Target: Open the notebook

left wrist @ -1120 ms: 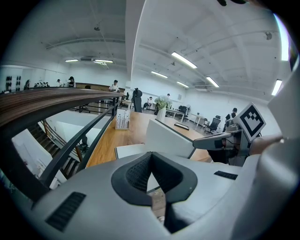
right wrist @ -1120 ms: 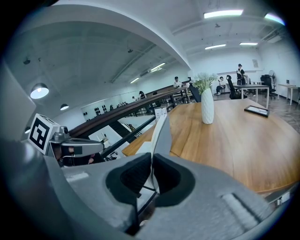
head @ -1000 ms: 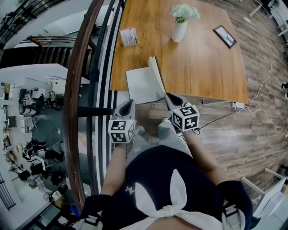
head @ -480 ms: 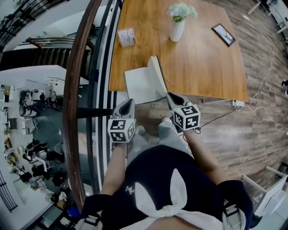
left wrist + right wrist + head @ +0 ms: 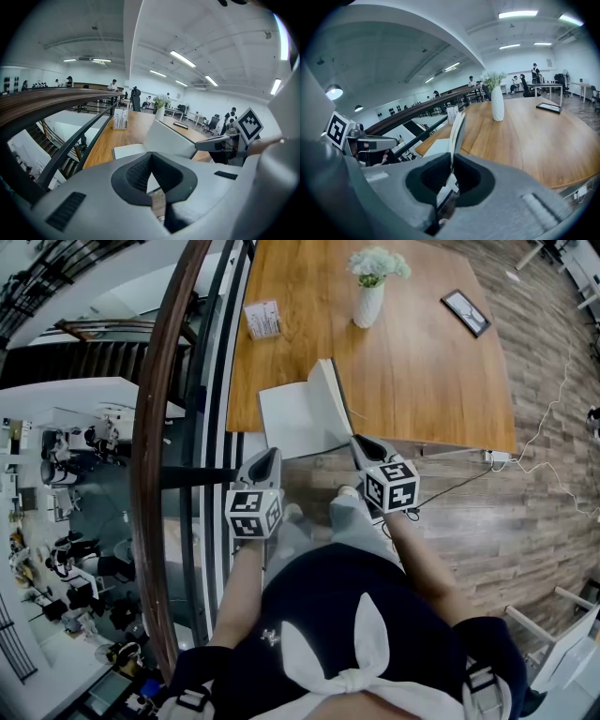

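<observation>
A white notebook (image 5: pixel 291 420) lies at the near left corner of the wooden table (image 5: pixel 422 381). Its cover and some pages (image 5: pixel 331 397) stand up steeply from the spine. My right gripper (image 5: pixel 362 445) is shut on the near edge of that raised sheaf, which runs up between the pads (image 5: pixel 457 131). My left gripper (image 5: pixel 267 458) hangs just short of the table edge, left of the notebook, shut with nothing in it. From the left gripper view the flat page (image 5: pixel 133 151) and the raised cover (image 5: pixel 171 139) lie ahead, with the right gripper (image 5: pixel 206 144) at the cover's edge.
A white vase of flowers (image 5: pixel 369 294), a small card stand (image 5: pixel 264 318) and a black framed slab (image 5: pixel 467 313) sit farther back on the table. A curved wooden handrail (image 5: pixel 161 446) with a drop beyond it runs along the left. A cable (image 5: pixel 548 451) trails on the floor.
The raised cover has leaned slightly more to the right, showing more of its face, and the right gripper shifted a little with it. The left gripper stayed put.
</observation>
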{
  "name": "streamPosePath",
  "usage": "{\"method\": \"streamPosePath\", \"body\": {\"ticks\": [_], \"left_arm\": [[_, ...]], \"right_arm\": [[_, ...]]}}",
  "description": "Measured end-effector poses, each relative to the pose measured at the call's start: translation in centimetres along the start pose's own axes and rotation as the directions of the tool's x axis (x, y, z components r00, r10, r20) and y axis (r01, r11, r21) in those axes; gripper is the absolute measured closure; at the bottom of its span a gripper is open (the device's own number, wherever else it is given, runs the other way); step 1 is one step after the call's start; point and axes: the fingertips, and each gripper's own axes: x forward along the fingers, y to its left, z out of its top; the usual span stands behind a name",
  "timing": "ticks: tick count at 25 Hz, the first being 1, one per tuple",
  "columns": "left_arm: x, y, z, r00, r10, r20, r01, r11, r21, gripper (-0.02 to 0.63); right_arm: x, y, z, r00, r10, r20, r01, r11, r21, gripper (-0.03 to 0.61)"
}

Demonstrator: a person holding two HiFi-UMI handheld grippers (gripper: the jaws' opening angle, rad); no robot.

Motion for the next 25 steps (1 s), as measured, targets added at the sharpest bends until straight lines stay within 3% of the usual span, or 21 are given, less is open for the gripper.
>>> {"method": "streamPosePath", "body": {"ticks": [25], "left_arm": [[0.7,-1.7,-0.2,1.0,0.009,-0.006,-0.009,1.0,-0.004,0.597]], "right_arm": [[-0.6,-3.0,-1.3,0.999,-0.019,-0.026,0.019,1.0,0.021,0.555]]}}
